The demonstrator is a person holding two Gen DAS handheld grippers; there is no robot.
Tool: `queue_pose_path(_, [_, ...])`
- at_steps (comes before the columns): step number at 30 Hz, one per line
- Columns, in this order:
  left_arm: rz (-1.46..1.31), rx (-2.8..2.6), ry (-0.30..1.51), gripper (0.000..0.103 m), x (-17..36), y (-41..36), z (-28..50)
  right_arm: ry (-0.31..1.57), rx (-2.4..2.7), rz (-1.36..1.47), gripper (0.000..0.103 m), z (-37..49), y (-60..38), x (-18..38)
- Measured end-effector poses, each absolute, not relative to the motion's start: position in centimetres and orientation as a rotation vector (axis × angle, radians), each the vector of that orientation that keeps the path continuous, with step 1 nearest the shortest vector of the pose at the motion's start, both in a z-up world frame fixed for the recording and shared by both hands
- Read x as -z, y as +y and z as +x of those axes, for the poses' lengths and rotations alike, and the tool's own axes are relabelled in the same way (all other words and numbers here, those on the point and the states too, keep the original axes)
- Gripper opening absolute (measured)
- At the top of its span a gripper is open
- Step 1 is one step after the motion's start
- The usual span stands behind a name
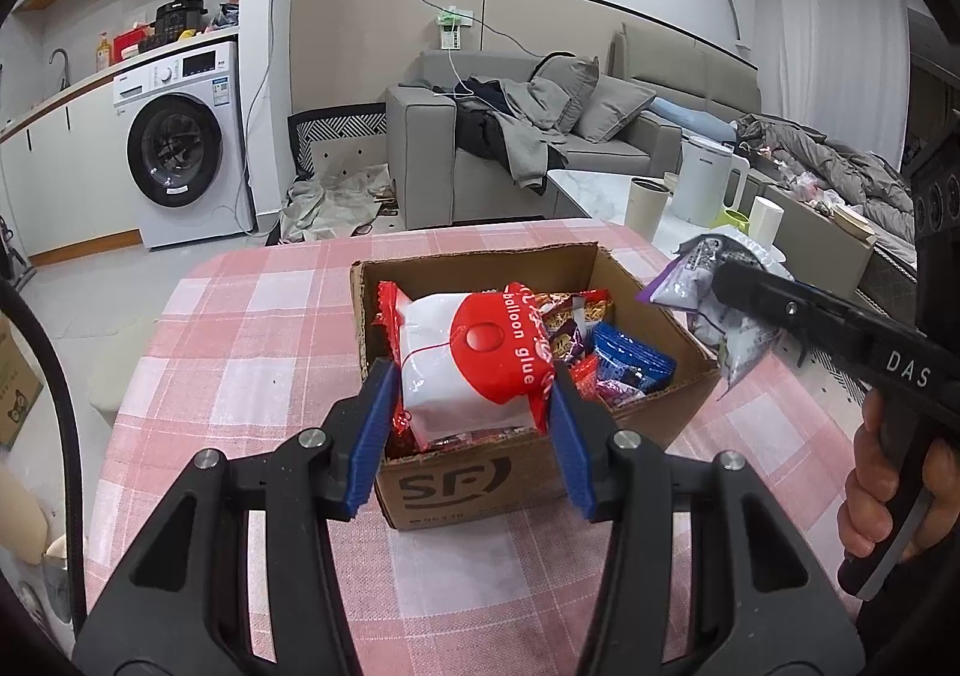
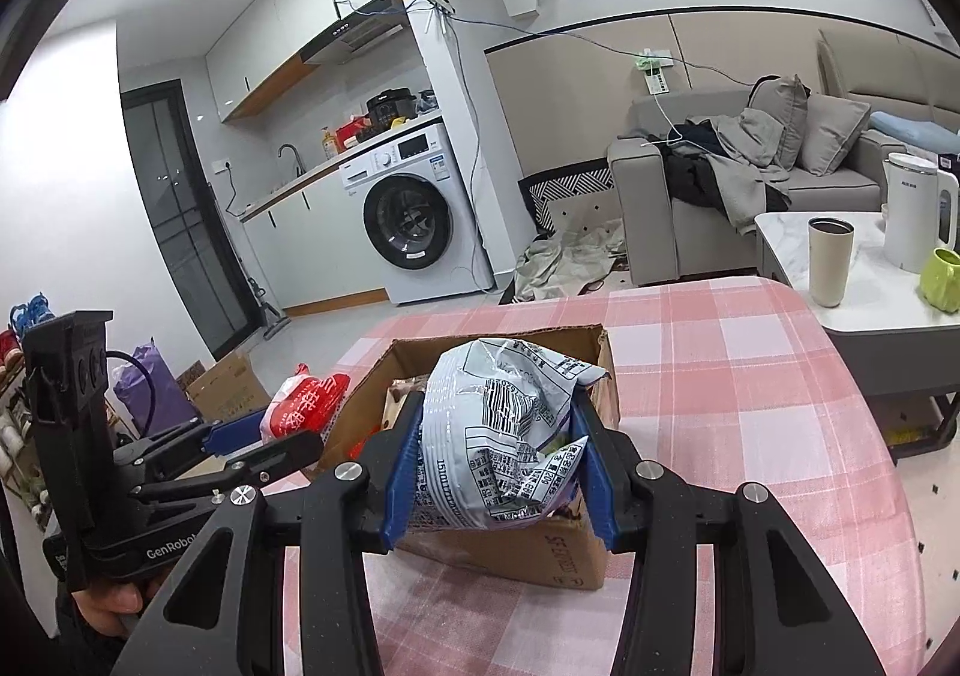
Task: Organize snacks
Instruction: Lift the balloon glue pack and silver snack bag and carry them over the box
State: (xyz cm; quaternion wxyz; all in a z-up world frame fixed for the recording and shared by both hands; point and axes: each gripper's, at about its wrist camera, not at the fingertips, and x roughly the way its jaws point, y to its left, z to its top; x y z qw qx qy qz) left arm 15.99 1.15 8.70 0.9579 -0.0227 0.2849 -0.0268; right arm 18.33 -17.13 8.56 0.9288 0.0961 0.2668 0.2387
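Note:
An open cardboard box marked SF stands on the pink checked tablecloth and holds several snack packets. My left gripper is shut on a red and white snack bag printed "balloon glue", just above the box's near side. My right gripper is shut on a crumpled white and purple snack bag, over the box. In the left wrist view the right gripper holds that bag by the box's right edge. The left gripper and its red bag show left.
A white marble side table to the right carries a beige tumbler, a white kettle and a green mug. A grey sofa and a washing machine stand beyond. Boxes and bags lie on the floor at left.

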Motion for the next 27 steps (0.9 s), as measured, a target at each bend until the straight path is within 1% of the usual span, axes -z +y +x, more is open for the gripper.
queue_pose_path(12, [-0.041,0.062,0.594,0.047,-7.6,1.1,19.8,0.566,-0.485,0.186,0.047,21.0,-15.3,-7.9])
queue_pose_path(27, [-0.011,0.057,0.622,0.047,-5.0,0.6,23.5,0.606,-0.483,0.141,0.047,24.3,-13.2,-6.4])
